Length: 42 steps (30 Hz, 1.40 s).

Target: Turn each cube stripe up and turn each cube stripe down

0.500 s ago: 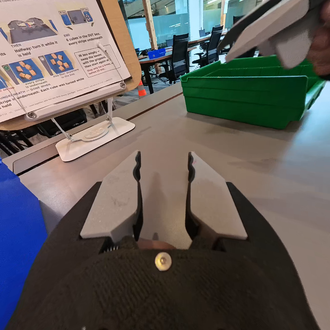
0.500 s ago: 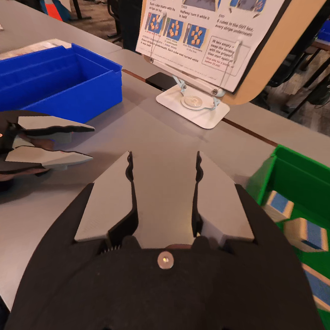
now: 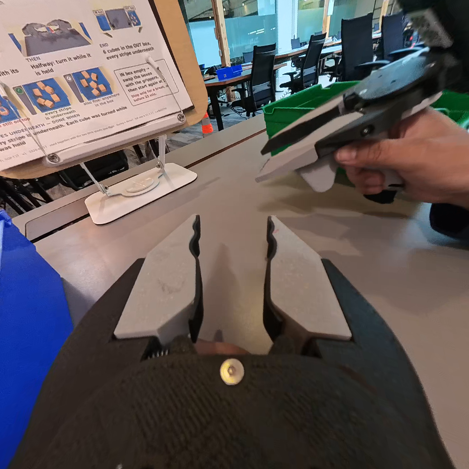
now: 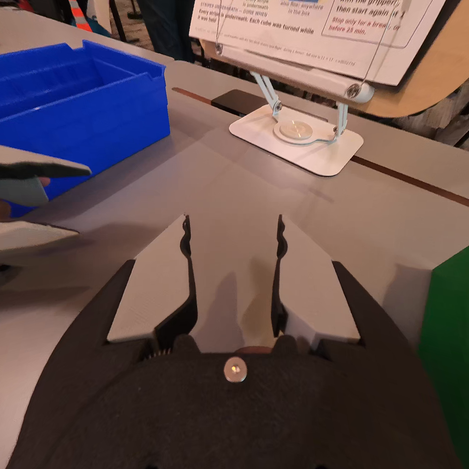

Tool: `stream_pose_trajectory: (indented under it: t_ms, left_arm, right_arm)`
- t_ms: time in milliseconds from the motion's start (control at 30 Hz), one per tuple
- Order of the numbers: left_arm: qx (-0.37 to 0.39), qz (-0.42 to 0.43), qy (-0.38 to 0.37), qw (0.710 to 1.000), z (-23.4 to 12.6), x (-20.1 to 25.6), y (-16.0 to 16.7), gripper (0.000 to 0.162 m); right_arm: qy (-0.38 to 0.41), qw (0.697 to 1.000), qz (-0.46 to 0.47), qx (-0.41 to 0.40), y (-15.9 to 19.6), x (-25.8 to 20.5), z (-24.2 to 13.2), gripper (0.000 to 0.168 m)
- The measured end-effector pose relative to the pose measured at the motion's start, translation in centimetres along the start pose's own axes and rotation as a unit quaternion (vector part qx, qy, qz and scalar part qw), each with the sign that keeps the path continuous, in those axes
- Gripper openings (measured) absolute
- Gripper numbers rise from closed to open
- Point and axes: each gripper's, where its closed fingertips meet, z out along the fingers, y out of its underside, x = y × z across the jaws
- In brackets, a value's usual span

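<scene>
The left gripper (image 3: 233,225) had its jaws parted with a clear gap, nothing between them, only bare grey table (image 3: 228,193) showing through. The right gripper (image 4: 232,220) stood likewise spread and empty over the same tabletop; in the left wrist view it showed from the side, held in a hand (image 3: 406,162), its two fingers apart and off the surface, in front of the green bin (image 3: 289,114).

No cube was visible in either view, so I cannot tell where the cubes lay.

There were two bins: one blue bin (image 4: 83,121) at the left, its visible interior showing only its walls and floor, and the green one at the right, seen in the right wrist view only as a corner at the frame's edge. One document stand (image 4: 297,142) with a white base stood at the far side between them, carrying one instruction sheet (image 3: 83,76).

Between the bins the table lay open, and both grippers faced that stretch. A dark seam (image 4: 411,180) ran across the table just behind the stand's base. Beyond the table were office chairs (image 3: 261,73) and desks.
</scene>
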Motion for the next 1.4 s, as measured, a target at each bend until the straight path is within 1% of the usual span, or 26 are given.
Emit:
stream_pose_trajectory:
  t_ms: [67,133,267,367,433,467,533,600,667,733,833,967,1067,1167,1233,1333,1400]
  left_arm:
    - [0.002,-0.017,0.003,1.000,-0.2,0.0,-0.2,0.051]
    - [-0.004,-0.040,0.004,0.999,-0.4,-0.2,-0.4,0.055]
    - [-0.005,-0.033,-0.039,0.999,-2.3,-2.4,-2.7,0.054]
    - [-0.024,-0.029,-0.077,0.996,-4.3,-6.4,-5.0,0.055]
    - [-0.038,-0.040,-0.102,0.993,-5.7,-10.3,-6.4,0.057]
    - [-0.055,-0.043,-0.118,0.991,-6.2,-12.5,-6.4,0.058]
    - [-0.107,-0.058,-0.144,0.982,-6.7,-16.8,-4.9,0.061]
    - [-0.181,-0.094,-0.143,0.968,-6.8,-19.5,-1.6,0.065]
    - [-0.257,-0.133,-0.123,0.949,-6.9,-20.6,2.4,0.068]
    - [-0.306,-0.165,-0.110,0.931,-6.7,-20.7,5.6,0.070]
    - [-0.354,-0.187,-0.120,0.909,-6.5,-20.7,8.8,0.077]
    - [-0.383,-0.201,-0.118,0.894,-5.7,-19.9,11.0,0.077]
    - [-0.424,-0.187,-0.124,0.877,-5.9,-19.9,13.4,0.068]
    - [-0.412,-0.172,-0.138,0.884,-5.8,-20.7,13.8,0.059]
    - [-0.407,-0.173,-0.131,0.887,-6.0,-20.8,13.8,0.054]
    - [-0.410,-0.152,-0.143,0.888,-6.9,-21.8,13.9,0.053]
    - [-0.401,-0.141,-0.145,0.894,-7.4,-22.3,13.3,0.053]
  right_arm:
    - [-0.004,1.000,-0.001,-0.007,0.5,0.0,-0.1,0.067]
    - [-0.009,1.000,0.005,-0.005,0.6,0.0,-0.3,0.066]
    - [-0.029,0.999,0.015,0.005,0.1,-0.7,-0.7,0.066]
    - [-0.032,0.999,0.007,0.002,0.2,-1.1,-0.7,0.066]
    - [-0.032,0.999,0.000,0.002,0.1,-1.3,-0.8,0.066]
    - [-0.033,0.999,-0.002,0.003,0.0,-1.4,-0.9,0.066]
    - [-0.034,0.999,-0.004,0.007,-0.2,-1.6,-1.0,0.066]
    - [-0.034,0.999,-0.005,0.008,-0.3,-1.7,-1.1,0.066]
    - [-0.036,0.999,-0.003,0.008,-0.3,-1.7,-1.1,0.066]
    - [-0.038,0.999,0.000,0.007,-0.2,-1.8,-1.0,0.066]
    - [-0.038,0.999,-0.001,0.006,-0.2,-1.8,-1.0,0.065]
    - [-0.037,0.999,-0.001,0.008,-0.2,-1.8,-1.1,0.065]
    - [-0.037,0.999,0.000,0.011,-0.4,-1.7,-1.3,0.065]
    - [-0.038,0.999,0.000,0.015,-0.5,-1.7,-1.5,0.065]
    - [-0.039,0.999,-0.001,0.015,-0.5,-1.8,-1.5,0.065]
    - [-0.050,0.999,-0.003,0.008,-0.2,-2.3,-1.3,0.064]
    - [-0.072,0.997,-0.001,0.001,0.0,-3.1,-1.2,0.064]
